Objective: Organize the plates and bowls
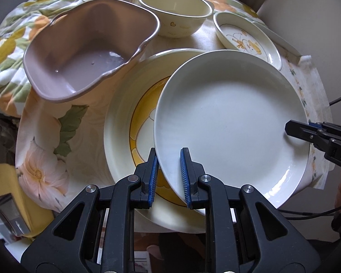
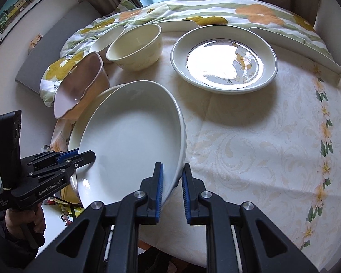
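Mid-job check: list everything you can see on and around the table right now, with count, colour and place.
plain plate: 1, white, tilted over the yellow-patterned plate, gripped at two rim points
yellow-patterned plate: 1, cream, beneath it
square bowl: 1, mauve, left, tilted
round bowls: 2, cream, far side
small illustrated plate: 1, cream, far right
tablecloth: 1, cream floral
framed picture: 1, wall, left
left gripper: black, blue pads, shut on plain plate
right gripper: same, shut on plain plate
hand: 1, holds left gripper
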Tool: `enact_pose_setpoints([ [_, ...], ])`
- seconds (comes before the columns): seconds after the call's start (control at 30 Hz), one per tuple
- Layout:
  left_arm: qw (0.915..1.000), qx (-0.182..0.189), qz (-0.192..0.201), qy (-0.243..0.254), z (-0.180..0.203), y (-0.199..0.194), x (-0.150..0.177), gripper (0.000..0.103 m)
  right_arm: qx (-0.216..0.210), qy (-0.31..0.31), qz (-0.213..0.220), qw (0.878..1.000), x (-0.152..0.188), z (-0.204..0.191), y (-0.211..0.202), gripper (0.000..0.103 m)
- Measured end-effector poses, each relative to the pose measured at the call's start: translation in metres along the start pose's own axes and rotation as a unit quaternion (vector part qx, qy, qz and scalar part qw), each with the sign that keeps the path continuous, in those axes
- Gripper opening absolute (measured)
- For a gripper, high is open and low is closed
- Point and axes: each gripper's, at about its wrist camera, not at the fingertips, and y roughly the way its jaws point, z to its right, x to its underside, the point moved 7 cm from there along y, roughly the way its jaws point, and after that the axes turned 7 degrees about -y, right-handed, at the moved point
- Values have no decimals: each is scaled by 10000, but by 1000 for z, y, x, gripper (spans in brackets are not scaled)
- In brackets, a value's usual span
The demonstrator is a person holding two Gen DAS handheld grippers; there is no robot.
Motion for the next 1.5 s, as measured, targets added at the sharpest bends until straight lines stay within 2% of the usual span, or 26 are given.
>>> enact_pose_setpoints([
  [0.33,9967,-655,239,423,2,1,-9,16,154,-54,-45,9999,1,-5,9,14],
  [0.77,9838,-1443,409,981,6,-4,-8,16,671,-602,-132,9958,-7,-16,19,17],
  [1.13,9823,-1548,447,953,0,-9,-6,15,1116,-929,-238,9891,-11,-25,24,18],
  [1.5,9795,-1689,476,991,3,-13,0,16,1324,-1077,-315,9848,-11,-28,26,18],
])
